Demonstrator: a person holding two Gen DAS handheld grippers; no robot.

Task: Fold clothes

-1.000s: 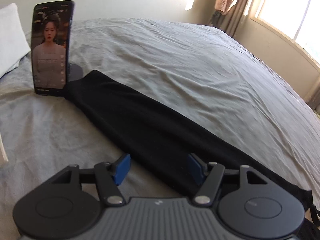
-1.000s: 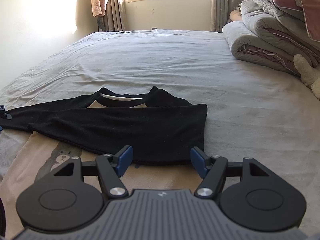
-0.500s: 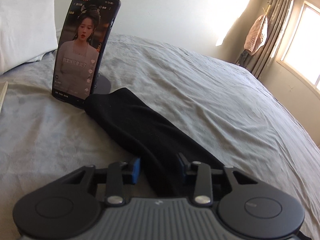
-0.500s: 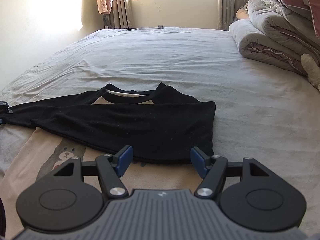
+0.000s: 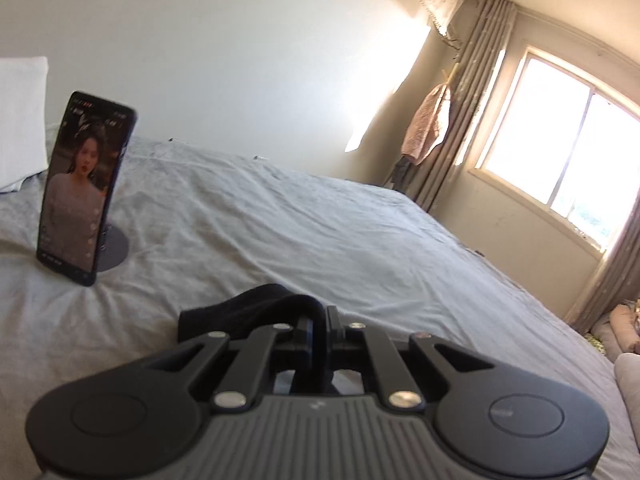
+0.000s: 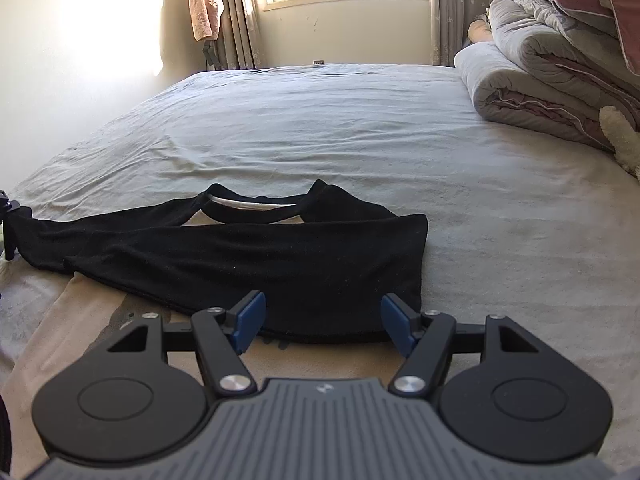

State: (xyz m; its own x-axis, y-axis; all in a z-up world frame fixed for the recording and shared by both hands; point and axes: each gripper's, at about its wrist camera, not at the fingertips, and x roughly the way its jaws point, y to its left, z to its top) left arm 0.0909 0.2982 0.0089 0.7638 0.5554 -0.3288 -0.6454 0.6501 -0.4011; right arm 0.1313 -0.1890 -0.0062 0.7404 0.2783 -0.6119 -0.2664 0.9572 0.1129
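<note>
A long-sleeved shirt with a beige body and black sleeves (image 6: 256, 256) lies on the grey bed. One black sleeve is folded across the chest. The other black sleeve (image 5: 256, 306) stretches to the left, and my left gripper (image 5: 318, 332) is shut on its cuff and holds it lifted off the sheet. That gripper shows at the far left edge of the right wrist view (image 6: 10, 216). My right gripper (image 6: 322, 318) is open and empty, just above the lower edge of the folded sleeve.
A phone (image 5: 82, 188) stands upright on a round stand to the left. A white pillow (image 5: 20, 120) lies behind it. Rolled quilts (image 6: 552, 68) and a white plush toy (image 6: 620, 136) sit at the right. Grey sheet (image 6: 340, 120) stretches toward the window.
My left gripper has shut on the black sleeve's cuff and lifted it, drawing it away from the phone. My right gripper has stayed open and hardly moved.
</note>
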